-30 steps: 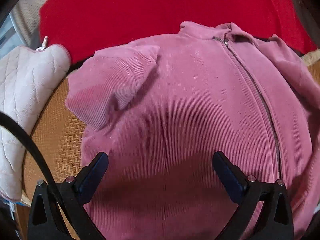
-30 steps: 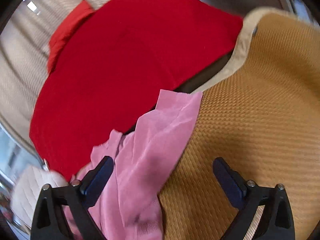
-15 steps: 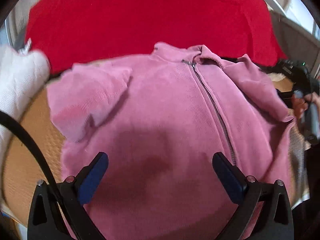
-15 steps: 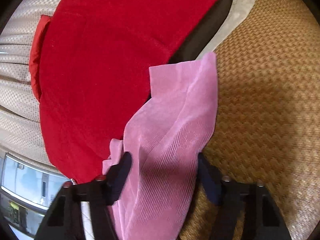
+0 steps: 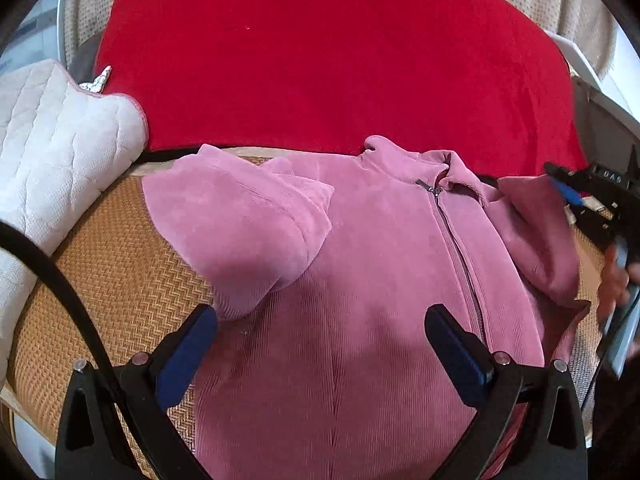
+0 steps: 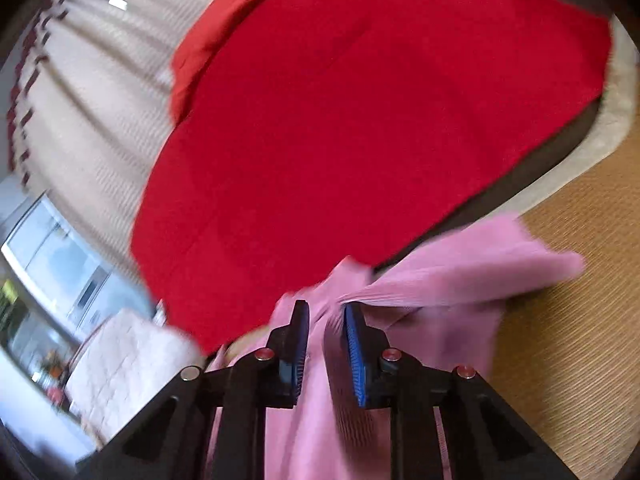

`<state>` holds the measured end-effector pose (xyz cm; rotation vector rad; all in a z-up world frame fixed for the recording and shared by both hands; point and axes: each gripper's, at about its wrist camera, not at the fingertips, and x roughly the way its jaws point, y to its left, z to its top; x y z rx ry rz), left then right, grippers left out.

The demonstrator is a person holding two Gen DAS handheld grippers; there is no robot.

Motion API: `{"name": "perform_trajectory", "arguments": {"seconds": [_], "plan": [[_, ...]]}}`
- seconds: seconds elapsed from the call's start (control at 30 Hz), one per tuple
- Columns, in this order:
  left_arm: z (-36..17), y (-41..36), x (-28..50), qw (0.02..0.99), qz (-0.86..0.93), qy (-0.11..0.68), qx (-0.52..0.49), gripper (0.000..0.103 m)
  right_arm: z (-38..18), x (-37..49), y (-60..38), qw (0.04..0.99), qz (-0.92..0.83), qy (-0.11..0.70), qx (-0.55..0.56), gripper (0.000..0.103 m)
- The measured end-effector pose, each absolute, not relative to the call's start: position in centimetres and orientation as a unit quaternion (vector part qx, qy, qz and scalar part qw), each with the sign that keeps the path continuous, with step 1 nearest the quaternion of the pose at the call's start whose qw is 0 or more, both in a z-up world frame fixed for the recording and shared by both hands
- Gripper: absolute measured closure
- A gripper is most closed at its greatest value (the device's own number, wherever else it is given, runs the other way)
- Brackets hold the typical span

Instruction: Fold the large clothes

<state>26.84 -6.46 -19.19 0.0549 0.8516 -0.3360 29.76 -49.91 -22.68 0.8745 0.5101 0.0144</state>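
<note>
A pink corduroy zip jacket (image 5: pixel 384 264) lies front up on a woven tan mat (image 5: pixel 120 280), collar toward the far side. Its left sleeve (image 5: pixel 248 232) is folded in over the chest. My left gripper (image 5: pixel 320 344) is open and empty, hovering over the jacket's lower body. My right gripper (image 6: pixel 326 340) is shut on the jacket's right sleeve (image 6: pixel 460 280), which is lifted and bunched. In the left wrist view the right gripper (image 5: pixel 568 196) shows at the right edge by that sleeve (image 5: pixel 536 232).
A large red cloth (image 5: pixel 328 60) lies just behind the jacket and also shows in the right wrist view (image 6: pixel 360 120). A white quilted cushion (image 5: pixel 52 152) sits at the left. Beige curtains (image 6: pixel 80 100) hang behind.
My right gripper has closed on the right sleeve and lifted it. My left gripper has pulled back from the jacket, so more of the jacket and the red cloth shows.
</note>
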Motion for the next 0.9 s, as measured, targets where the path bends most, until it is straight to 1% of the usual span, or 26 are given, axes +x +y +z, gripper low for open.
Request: {"name": "perform_trajectory", "arguments": {"seconds": [0.1, 0.13, 0.17, 0.2, 0.23, 0.27, 0.3, 0.33, 0.37, 0.43, 0.47, 0.6, 0.67, 0.7, 0.73, 0.8, 0.87, 0.9], "plan": [[-19.8, -6.4, 26.5, 0.888, -0.176, 0.425, 0.031, 0.000, -23.4, 30.7, -46.8, 0.857, 0.060, 0.286, 0.424, 0.082], [-19.8, -6.4, 26.3, 0.888, -0.176, 0.423, 0.038, 0.000, -24.1, 31.3, -46.0, 0.845, 0.073, 0.311, 0.429, 0.082], [-19.7, -6.4, 26.1, 0.891, -0.173, 0.418, 0.050, 0.000, -24.8, 31.4, -45.5, 0.830, 0.078, 0.334, 0.439, 0.079], [-19.5, -6.1, 26.0, 0.893, -0.171, 0.414, 0.054, 0.000, -25.3, 31.3, -45.2, 0.817, 0.079, 0.354, 0.448, 0.079], [-19.2, -6.0, 26.0, 0.895, -0.170, 0.409, 0.057, 0.000, -25.5, 30.7, -44.8, 0.810, 0.069, 0.377, 0.444, 0.076], [-19.0, -5.7, 25.9, 0.896, -0.169, 0.407, 0.057, 0.000, -25.4, 30.3, -44.4, 0.810, 0.059, 0.389, 0.436, 0.063], [-18.9, -5.4, 26.1, 0.895, -0.171, 0.408, 0.052, 0.000, -25.1, 29.6, -44.0, 0.812, 0.049, 0.397, 0.426, 0.052], [-18.8, -5.2, 26.2, 0.893, -0.173, 0.412, 0.047, 0.000, -24.6, 28.4, -43.9, 0.816, 0.046, 0.392, 0.424, 0.024], [-18.8, -4.8, 26.2, 0.891, -0.170, 0.420, 0.041, 0.000, -24.3, 28.0, -44.0, 0.819, 0.047, 0.381, 0.426, 0.016], [-18.9, -4.3, 26.4, 0.890, -0.163, 0.424, 0.035, 0.000, -23.3, 25.9, -43.1, 0.830, 0.066, 0.355, 0.426, 0.016], [-18.9, -3.9, 26.5, 0.891, -0.158, 0.424, 0.032, 0.000, -23.0, 25.4, -42.6, 0.830, 0.079, 0.357, 0.420, 0.016], [-18.9, -2.1, 26.5, 0.897, -0.134, 0.420, 0.020, 0.000, -23.3, 24.9, -38.0, 0.821, 0.126, 0.414, 0.373, 0.020], [-19.2, -1.3, 26.6, 0.896, -0.127, 0.425, 0.012, 0.000, -24.3, 25.4, -35.5, 0.806, 0.150, 0.451, 0.353, 0.032], [-19.2, -1.0, 26.6, 0.896, -0.124, 0.426, 0.010, 0.000, -24.7, 25.7, -34.5, 0.800, 0.150, 0.474, 0.336, 0.035], [-19.3, -0.8, 26.6, 0.896, -0.120, 0.426, 0.009, 0.000, -25.7, 25.4, -33.7, 0.789, 0.139, 0.512, 0.310, 0.041], [-19.5, -0.3, 26.7, 0.896, -0.114, 0.429, 0.005, 0.000, -26.7, 25.1, -32.4, 0.773, 0.128, 0.560, 0.268, 0.050], [-19.5, -0.1, 26.7, 0.895, -0.114, 0.431, 0.000, 0.000, -26.6, 23.7, -32.2, 0.771, 0.110, 0.587, 0.222, 0.065], [-19.4, 0.0, 26.6, 0.895, -0.117, 0.431, -0.003, 0.000, -26.5, 22.5, -32.7, 0.763, 0.101, 0.603, 0.208, 0.065]]}}
